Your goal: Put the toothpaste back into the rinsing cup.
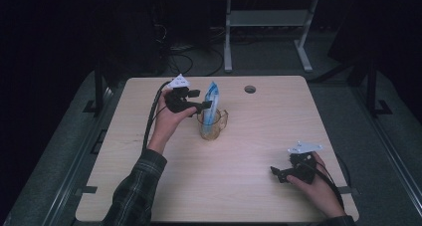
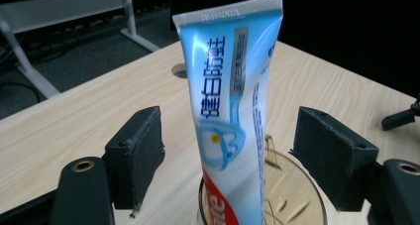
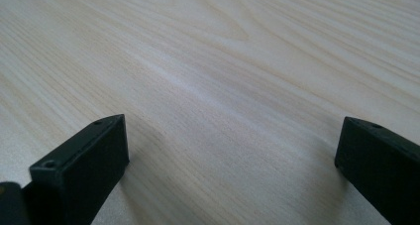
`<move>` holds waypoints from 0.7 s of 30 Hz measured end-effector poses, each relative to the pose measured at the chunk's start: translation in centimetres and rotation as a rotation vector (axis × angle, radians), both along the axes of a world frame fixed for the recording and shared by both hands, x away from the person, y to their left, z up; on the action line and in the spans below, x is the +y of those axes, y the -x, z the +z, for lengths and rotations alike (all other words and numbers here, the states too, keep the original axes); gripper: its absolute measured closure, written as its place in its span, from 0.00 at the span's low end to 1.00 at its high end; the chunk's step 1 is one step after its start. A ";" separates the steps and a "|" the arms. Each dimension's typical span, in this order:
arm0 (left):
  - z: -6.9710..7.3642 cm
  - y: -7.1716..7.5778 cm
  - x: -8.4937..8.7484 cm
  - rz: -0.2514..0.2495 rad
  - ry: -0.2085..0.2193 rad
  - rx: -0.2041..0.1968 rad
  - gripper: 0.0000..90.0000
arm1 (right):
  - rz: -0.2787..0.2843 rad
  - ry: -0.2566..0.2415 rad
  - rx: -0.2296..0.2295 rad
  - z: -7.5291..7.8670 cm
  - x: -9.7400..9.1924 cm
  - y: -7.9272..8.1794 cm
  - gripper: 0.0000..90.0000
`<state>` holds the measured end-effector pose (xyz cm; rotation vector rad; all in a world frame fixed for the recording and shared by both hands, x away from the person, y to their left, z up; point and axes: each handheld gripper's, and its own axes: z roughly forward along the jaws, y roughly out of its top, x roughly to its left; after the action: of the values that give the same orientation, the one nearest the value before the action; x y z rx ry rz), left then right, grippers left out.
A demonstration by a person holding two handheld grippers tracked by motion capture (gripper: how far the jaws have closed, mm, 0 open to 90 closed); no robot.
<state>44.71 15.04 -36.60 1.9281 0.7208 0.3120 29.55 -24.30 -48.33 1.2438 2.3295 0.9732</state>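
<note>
We are holding our left gripper (image 2: 228, 150) wide open around the toothpaste tube (image 2: 230, 111) standing in the glass mug (image 1: 213, 125); our right gripper (image 3: 233, 160) is gaping empty over the table (image 3: 223, 61).

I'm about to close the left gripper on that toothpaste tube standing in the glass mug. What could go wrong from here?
1. The toothpaste tube stands tall and leaning in the glass mug, so a sideways pull could tip the mug.
2. The left gripper is open with the tube between the jaws but nearer neither pad evenly; an off-centre squeeze may push it aside.
3. The right gripper rests far off, open, so nothing steadies the mug.
</note>
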 end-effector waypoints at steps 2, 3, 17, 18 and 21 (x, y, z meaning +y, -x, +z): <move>0.0 0.1 0.1 0.008 -0.007 0.000 0.29 | 0.000 0.000 0.000 0.0 0.0 0.0 0.00; 0.0 0.2 0.3 0.012 -0.012 0.003 0.29 | 0.000 0.000 0.000 0.0 0.0 0.0 0.00; 0.1 2.4 3.2 0.093 -0.114 0.055 0.28 | 0.000 0.001 -0.001 0.0 0.0 0.0 0.00; 0.1 2.8 3.6 0.092 -0.117 0.064 0.28 | 0.001 0.001 -0.001 0.0 0.0 0.0 0.00; 0.0 3.2 4.1 0.095 -0.130 0.067 0.28 | 0.000 0.000 -0.001 0.0 0.0 0.0 0.00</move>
<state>41.49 19.10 -36.61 2.0384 0.8563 0.3620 29.57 -24.30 -48.34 1.2430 2.3286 0.9732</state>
